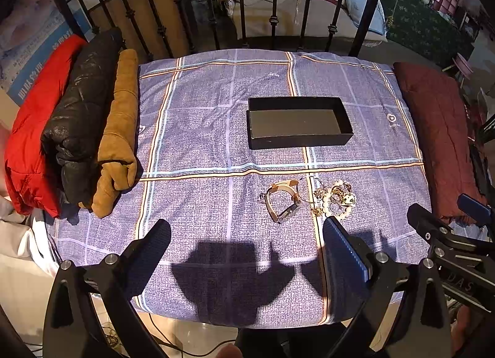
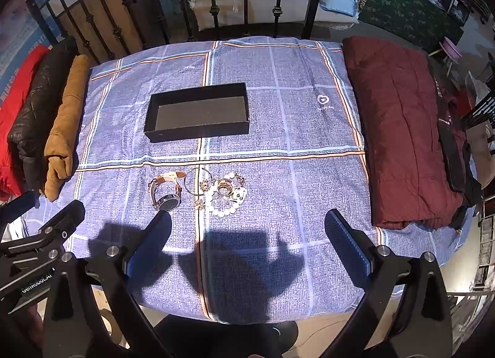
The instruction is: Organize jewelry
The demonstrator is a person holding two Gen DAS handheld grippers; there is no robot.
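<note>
Hovering above the near edge of a blue plaid quilt (image 1: 216, 129), we hold the left gripper (image 1: 247, 231) and right gripper (image 2: 247, 222) with jaws spread wide, pinching nothing. The shallow black rectangular cardboard box (image 2: 198, 110) sits empty toward the quilt's middle. A strapped wristwatch (image 2: 165, 192) and a tangled heap of pearl and gold jewelry (image 2: 222, 194) lie between box and near edge, so we judge the sorting not yet begun.
</note>
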